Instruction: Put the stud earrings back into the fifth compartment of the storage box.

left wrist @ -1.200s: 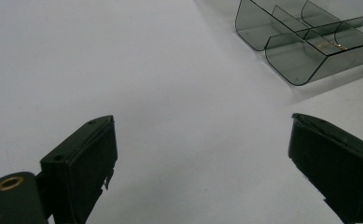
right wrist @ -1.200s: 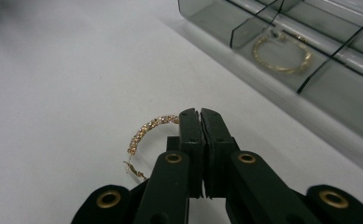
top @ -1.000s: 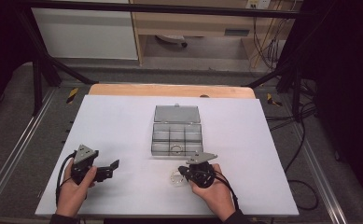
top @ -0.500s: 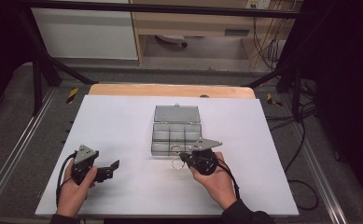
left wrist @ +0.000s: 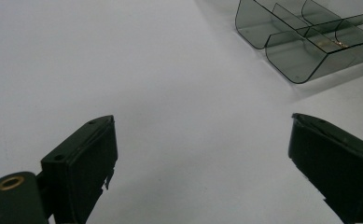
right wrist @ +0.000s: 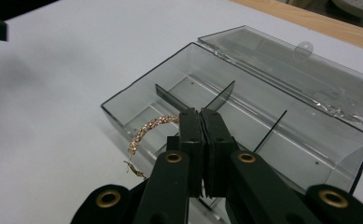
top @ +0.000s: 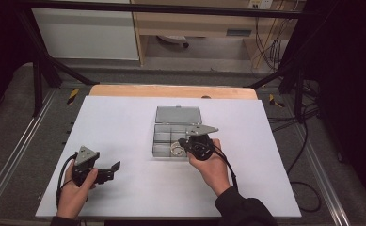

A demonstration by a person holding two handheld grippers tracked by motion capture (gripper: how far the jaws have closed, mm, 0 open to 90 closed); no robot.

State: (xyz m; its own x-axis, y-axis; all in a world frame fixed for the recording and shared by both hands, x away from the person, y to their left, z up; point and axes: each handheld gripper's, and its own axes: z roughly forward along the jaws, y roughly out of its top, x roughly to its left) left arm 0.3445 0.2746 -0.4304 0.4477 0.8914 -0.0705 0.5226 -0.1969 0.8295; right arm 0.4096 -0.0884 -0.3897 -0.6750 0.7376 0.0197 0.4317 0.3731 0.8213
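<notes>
White sheeting covered the table (top: 124,136), and on it sat a clear compartment box (right wrist: 244,116) with its lid folded back on the far side. I had the right gripper (right wrist: 200,116) pressed together on a gold bracelet (right wrist: 146,128), holding it over the box's near-left compartment, just inside the front wall. From the clamp the chain curved away to the gripper's left and drooped back over the front wall, its loose end outside the box. I judged that the coming move turned on this: the compartment floor lay directly below the clamp, so the trailing end had to clear that wall. The left gripper (top: 106,172) rested well apart at the table's near left, spread wide and holding nothing.
</notes>
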